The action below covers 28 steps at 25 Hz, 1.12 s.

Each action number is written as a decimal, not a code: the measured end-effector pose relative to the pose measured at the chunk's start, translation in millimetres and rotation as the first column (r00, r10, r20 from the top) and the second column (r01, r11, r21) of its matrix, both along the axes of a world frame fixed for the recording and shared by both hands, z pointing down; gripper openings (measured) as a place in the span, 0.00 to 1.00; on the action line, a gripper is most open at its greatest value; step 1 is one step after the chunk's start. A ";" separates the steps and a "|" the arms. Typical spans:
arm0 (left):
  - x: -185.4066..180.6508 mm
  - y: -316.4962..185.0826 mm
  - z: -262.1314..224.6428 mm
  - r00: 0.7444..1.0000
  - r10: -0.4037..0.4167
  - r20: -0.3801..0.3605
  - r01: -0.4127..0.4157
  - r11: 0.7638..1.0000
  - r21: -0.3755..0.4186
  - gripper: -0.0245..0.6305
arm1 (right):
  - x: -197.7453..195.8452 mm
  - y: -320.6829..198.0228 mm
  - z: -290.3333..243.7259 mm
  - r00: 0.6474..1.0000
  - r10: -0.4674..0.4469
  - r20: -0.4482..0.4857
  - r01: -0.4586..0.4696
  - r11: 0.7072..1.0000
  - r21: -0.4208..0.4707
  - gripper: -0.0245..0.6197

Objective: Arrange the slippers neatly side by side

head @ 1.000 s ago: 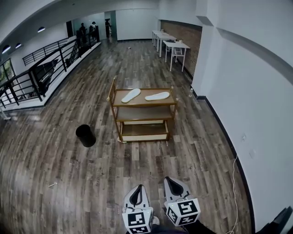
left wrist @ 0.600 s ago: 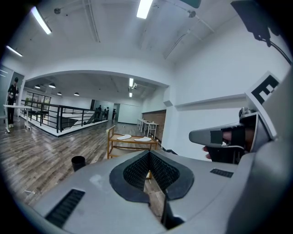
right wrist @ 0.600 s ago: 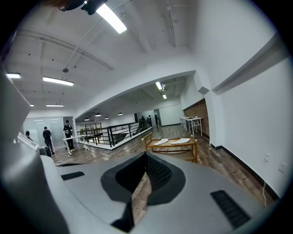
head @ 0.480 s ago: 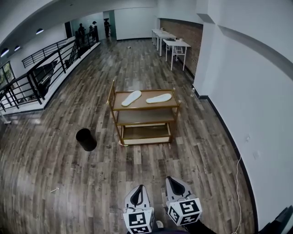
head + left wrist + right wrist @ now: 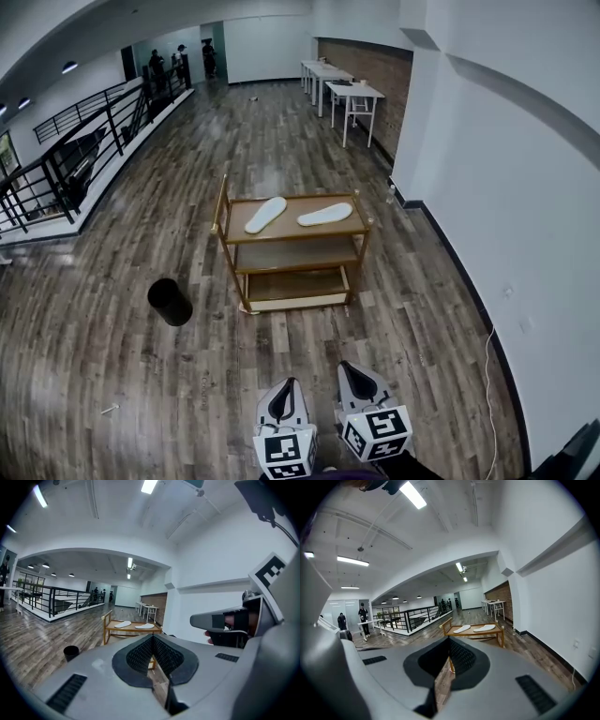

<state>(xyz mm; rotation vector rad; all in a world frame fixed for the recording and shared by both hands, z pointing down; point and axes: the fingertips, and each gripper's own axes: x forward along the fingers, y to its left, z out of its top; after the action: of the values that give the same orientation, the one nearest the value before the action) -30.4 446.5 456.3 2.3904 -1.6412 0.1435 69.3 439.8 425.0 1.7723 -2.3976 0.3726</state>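
Note:
Two white slippers lie apart and at different angles on the top shelf of a wooden cart [image 5: 292, 235]: the left slipper [image 5: 265, 214] and the right slipper [image 5: 325, 215]. In the left gripper view the same left slipper [image 5: 123, 624] and right slipper [image 5: 144, 626] show far ahead; the right gripper view has the left slipper [image 5: 462, 629] and the right slipper [image 5: 484, 627]. My left gripper [image 5: 283, 389] and right gripper [image 5: 349, 373] sit side by side at the bottom of the head view, well short of the cart. Both are shut and hold nothing.
A black bin [image 5: 170, 301] stands on the wood floor left of the cart. A black railing [image 5: 56, 169] runs along the left side. White tables [image 5: 342, 89] stand at the back by the brick wall. A white wall and a cable [image 5: 487, 375] line the right.
The cart with the slippers has come nearer and looks larger in the head view. Both grippers stay side by side and shut.

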 end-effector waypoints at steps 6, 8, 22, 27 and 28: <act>-14.9 -39.3 -1.0 1.000 0.027 -0.009 -0.028 1.000 -0.007 0.04 | -17.6 -43.4 1.2 1.000 0.028 0.002 -0.028 1.000 -0.004 0.04; -19.3 -48.8 1.2 0.999 0.030 -0.013 -0.030 0.999 -0.015 0.04 | -21.9 -53.9 2.2 0.999 0.033 -0.001 -0.033 0.999 -0.003 0.04; -20.3 -104.1 20.3 0.999 0.024 -0.033 -0.026 0.998 -0.064 0.04 | -17.8 -116.8 8.2 0.998 0.056 -0.002 -0.056 0.998 -0.016 0.04; -11.8 -140.8 17.9 0.999 0.002 -0.040 -0.004 0.999 -0.052 0.04 | -11.8 -155.9 8.7 1.000 0.029 0.002 -0.029 0.999 -0.024 0.04; -7.5 -149.2 18.6 0.999 0.003 -0.045 -0.005 0.999 -0.043 0.04 | -9.1 -164.0 8.2 1.000 0.024 0.001 -0.024 0.999 -0.024 0.04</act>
<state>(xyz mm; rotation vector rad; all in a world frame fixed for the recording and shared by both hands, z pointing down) -37.9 297.3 474.9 2.3478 -1.5965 0.1234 60.3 275.8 433.2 1.7922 -2.3648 0.4037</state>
